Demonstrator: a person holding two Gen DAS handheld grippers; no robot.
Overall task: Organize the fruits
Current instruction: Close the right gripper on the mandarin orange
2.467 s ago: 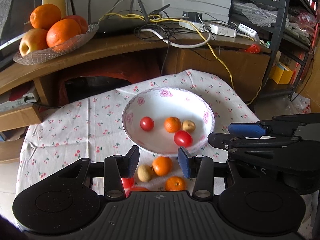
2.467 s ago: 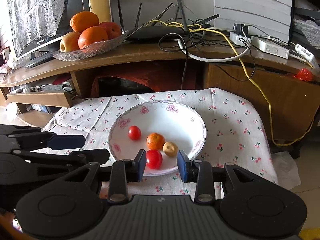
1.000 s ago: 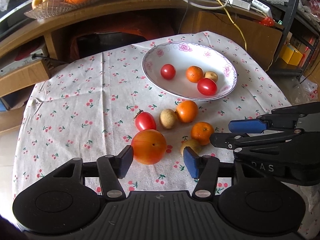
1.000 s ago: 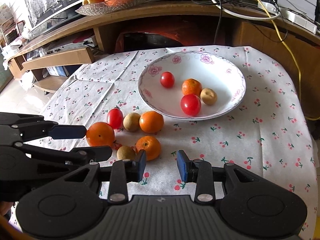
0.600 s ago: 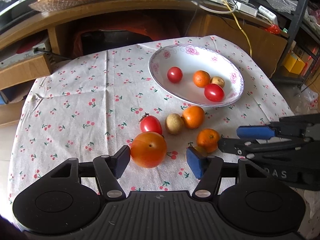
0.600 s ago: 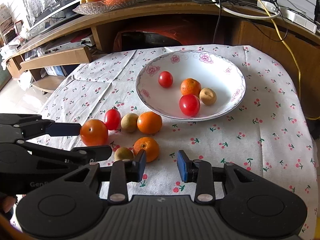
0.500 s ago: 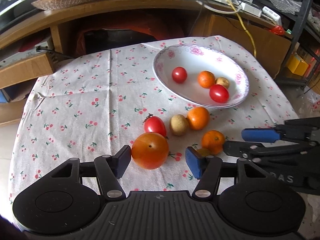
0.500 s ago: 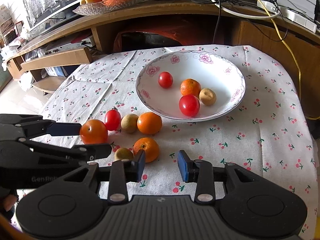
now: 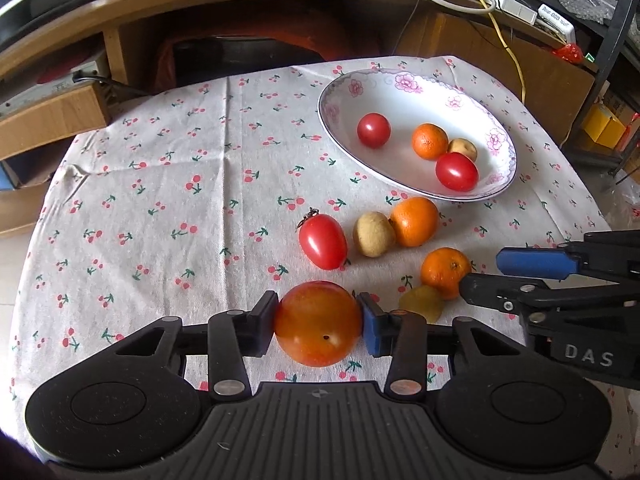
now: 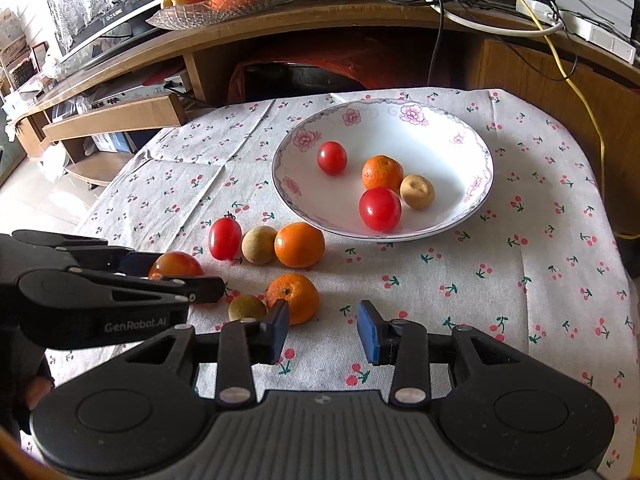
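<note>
Your left gripper (image 9: 318, 322) has just closed its jaws on the big tomato (image 9: 318, 323) at the near edge of the cloth (image 9: 160, 184), pads pressing both sides. Your right gripper (image 10: 322, 330) hangs with fingers apart and nothing between them, just beside an orange (image 10: 293, 298). The bowl (image 10: 304, 136) sits far right, holding four fruits.

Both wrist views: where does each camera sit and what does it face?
Left wrist: on the left tongs, facing down at the cloth, closed on the big tomato; right tongs enter at right.
Right wrist: on the right tongs, open over bare cloth; left tongs at left.
Shared: the bowl and loose fruit.
</note>
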